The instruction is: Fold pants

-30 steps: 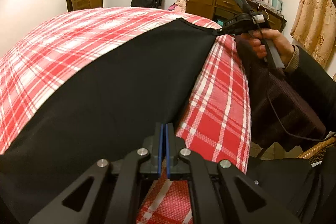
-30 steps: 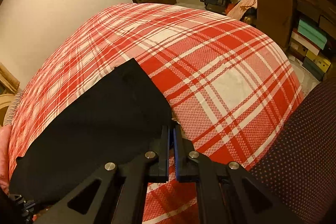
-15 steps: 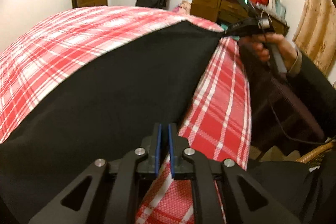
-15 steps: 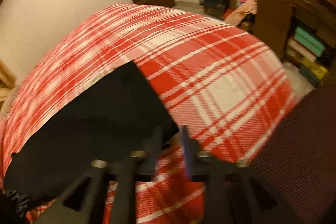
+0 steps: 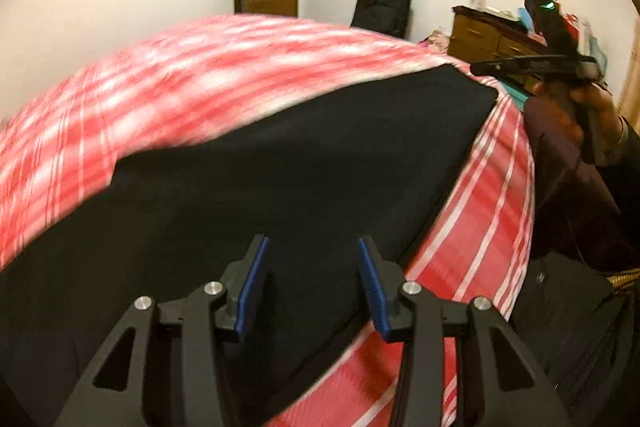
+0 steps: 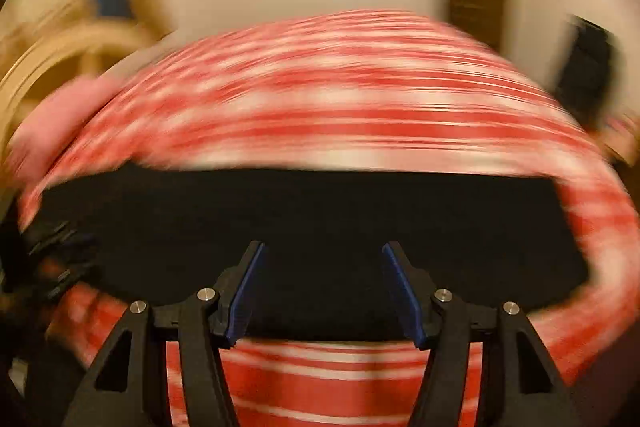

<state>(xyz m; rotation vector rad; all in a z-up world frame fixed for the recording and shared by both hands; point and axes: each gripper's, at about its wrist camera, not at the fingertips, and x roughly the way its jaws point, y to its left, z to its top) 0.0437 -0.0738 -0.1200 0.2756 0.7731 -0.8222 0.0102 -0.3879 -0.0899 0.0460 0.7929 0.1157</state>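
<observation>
Two grippers are in view, and both have their jaws spread wide with nothing between the blue pads. The left gripper (image 5: 312,279) hangs just above the near part of the black pants (image 5: 260,195), and its pads do not touch the cloth. The right gripper (image 6: 328,287) is also above the pants (image 6: 312,227), near their front edge, and it holds nothing.

The pants lie flat as one long dark band on the red and white plaid bedcover (image 5: 160,95). In the left wrist view the band runs from the near left side to a far corner at the right, close to the edge of the bed. In the right wrist view the same band goes across the picture from left to right, with plaid cover showing in front of it and behind it.

In the left wrist view the right gripper (image 5: 486,67) appears far away at the right, held by a hand (image 5: 588,107), with its tip just beside the far corner of the pants; whether it touches I cannot tell. Behind it stand a wooden dresser (image 5: 480,35) and a black bag (image 5: 384,7) against the wall. The right wrist view is strongly blurred, so small details there are not readable.
</observation>
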